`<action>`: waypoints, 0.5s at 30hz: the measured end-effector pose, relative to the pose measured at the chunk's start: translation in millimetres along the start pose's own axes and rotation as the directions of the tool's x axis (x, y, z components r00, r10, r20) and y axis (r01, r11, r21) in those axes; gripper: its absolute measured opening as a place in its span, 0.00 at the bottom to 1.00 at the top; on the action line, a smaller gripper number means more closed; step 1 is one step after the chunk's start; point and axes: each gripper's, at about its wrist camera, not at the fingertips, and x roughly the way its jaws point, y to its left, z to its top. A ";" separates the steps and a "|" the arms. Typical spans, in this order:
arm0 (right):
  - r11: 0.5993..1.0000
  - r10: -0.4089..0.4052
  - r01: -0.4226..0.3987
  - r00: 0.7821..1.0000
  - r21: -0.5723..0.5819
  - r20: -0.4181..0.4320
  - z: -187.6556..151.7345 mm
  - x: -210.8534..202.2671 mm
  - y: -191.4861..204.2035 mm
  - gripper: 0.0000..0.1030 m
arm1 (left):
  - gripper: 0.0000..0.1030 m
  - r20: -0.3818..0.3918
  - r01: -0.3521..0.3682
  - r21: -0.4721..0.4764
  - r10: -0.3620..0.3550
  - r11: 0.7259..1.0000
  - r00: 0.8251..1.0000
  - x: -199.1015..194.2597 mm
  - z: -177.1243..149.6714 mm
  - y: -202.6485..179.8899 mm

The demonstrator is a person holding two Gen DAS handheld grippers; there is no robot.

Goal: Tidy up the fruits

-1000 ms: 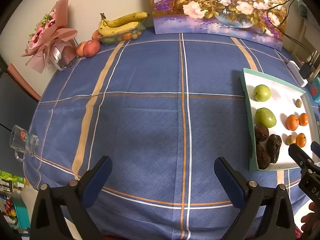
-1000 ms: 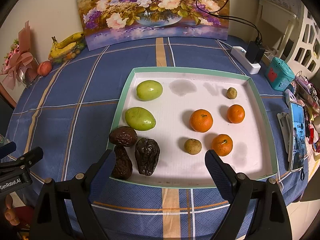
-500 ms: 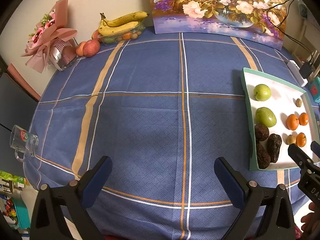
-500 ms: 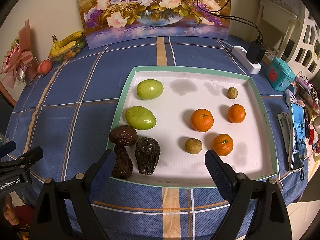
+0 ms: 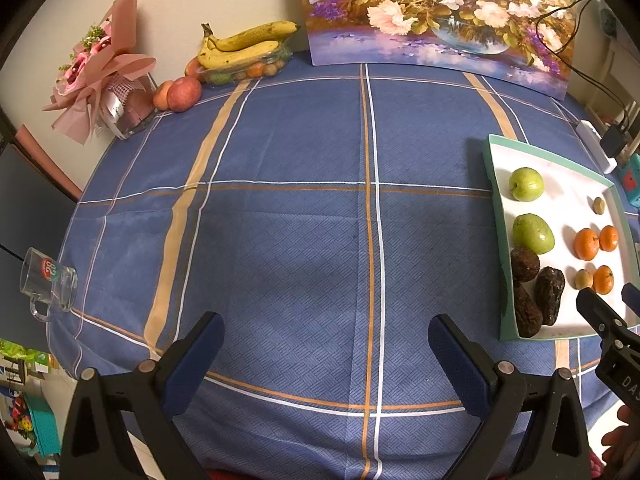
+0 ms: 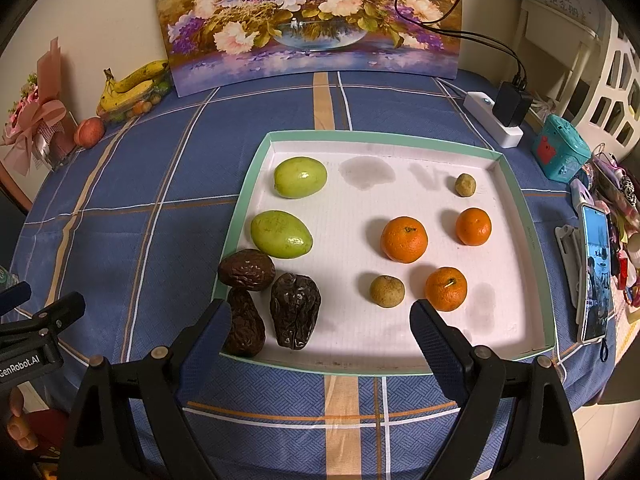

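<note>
Left claw (image 5: pixel 324 354) is hanging spread wide and empty over bare blue checked table (image 5: pixel 300 220), lower centre of its frame. Right claw (image 6: pixel 320 332) is likewise gaping, holding nothing, at the near edge of the tray (image 6: pixel 532 220). Fruits are sitting in the tray: two green ones (image 6: pixel 300 177) upper left, three dark wrinkled ones (image 6: pixel 295 310) lower left, three oranges (image 6: pixel 404 239) at right.
</note>
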 end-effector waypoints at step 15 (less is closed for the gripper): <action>1.000 0.001 -0.001 1.000 -0.006 -0.010 -0.2 1.3 -0.9 0.88 | 1.00 -0.018 -0.002 -0.006 0.002 1.000 1.000 2.6 -0.4 2.0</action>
